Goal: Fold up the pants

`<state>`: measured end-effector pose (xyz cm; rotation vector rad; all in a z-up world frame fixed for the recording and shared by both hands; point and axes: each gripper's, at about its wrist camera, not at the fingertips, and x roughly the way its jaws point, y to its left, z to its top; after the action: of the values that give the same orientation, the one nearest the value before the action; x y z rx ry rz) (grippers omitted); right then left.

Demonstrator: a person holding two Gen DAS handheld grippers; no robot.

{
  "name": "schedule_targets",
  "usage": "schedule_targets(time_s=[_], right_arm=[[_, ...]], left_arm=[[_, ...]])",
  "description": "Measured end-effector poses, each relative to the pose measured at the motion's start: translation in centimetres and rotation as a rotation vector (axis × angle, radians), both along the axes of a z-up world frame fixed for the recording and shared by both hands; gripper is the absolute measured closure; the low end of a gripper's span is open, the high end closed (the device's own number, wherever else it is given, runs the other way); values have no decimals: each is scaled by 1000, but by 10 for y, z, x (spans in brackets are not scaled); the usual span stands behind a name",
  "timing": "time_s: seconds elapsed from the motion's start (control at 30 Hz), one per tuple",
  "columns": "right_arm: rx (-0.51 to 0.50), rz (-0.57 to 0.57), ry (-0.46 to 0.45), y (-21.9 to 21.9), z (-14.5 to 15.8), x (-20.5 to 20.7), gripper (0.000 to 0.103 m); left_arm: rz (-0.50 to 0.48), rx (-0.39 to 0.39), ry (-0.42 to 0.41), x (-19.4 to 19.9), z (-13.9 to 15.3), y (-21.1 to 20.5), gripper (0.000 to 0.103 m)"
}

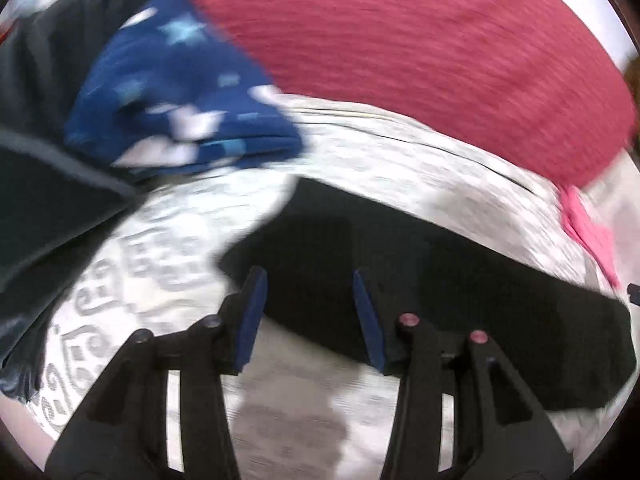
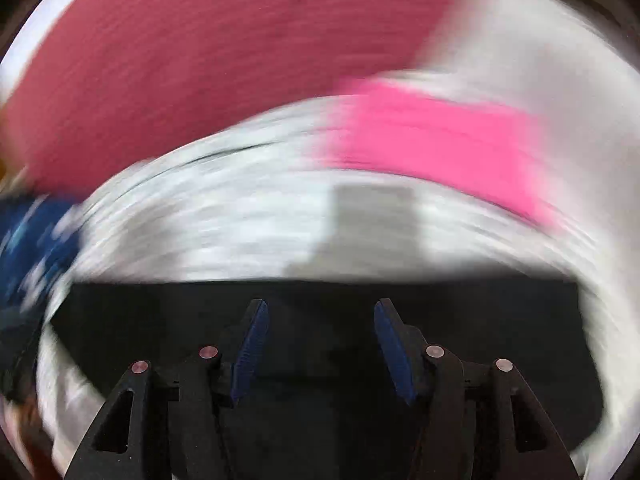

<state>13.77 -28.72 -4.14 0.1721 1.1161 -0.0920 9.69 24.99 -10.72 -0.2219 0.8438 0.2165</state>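
Black pants (image 1: 420,264) lie as a folded dark band on a white patterned bedspread (image 1: 168,256). My left gripper (image 1: 308,280) is open, its blue-padded fingers over the near left end of the pants, with nothing between them. In the blurred right wrist view the same black pants (image 2: 320,320) fill the lower part. My right gripper (image 2: 320,312) is open just above them, holding nothing.
A large red pillow or blanket (image 1: 420,52) lies at the back. A blue star-print garment (image 1: 176,100) and dark clothing (image 1: 44,184) lie left. A pink cloth (image 2: 432,136) lies at the right on the bedspread (image 2: 224,216).
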Motion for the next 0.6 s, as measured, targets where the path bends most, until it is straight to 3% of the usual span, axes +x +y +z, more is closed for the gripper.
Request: schedule_targets(time_s=[0.13, 0.23, 0.33, 0.47, 0.6], right_arm=[[-64, -287, -6, -116, 15, -58, 47], [4, -355, -31, -167, 14, -82, 45], [83, -351, -44, -198, -1, -88, 44], [118, -285, -14, -205, -28, -70, 44], [99, -189, 23, -196, -46, -34, 44]], left_arm=[[-183, 15, 38, 26, 14, -83, 48], [-328, 36, 60, 42, 21, -154, 48], [-438, 4, 99, 54, 21, -218, 48], [-563, -26, 154, 66, 9, -296, 48], [-641, 55, 231, 74, -17, -361, 48]])
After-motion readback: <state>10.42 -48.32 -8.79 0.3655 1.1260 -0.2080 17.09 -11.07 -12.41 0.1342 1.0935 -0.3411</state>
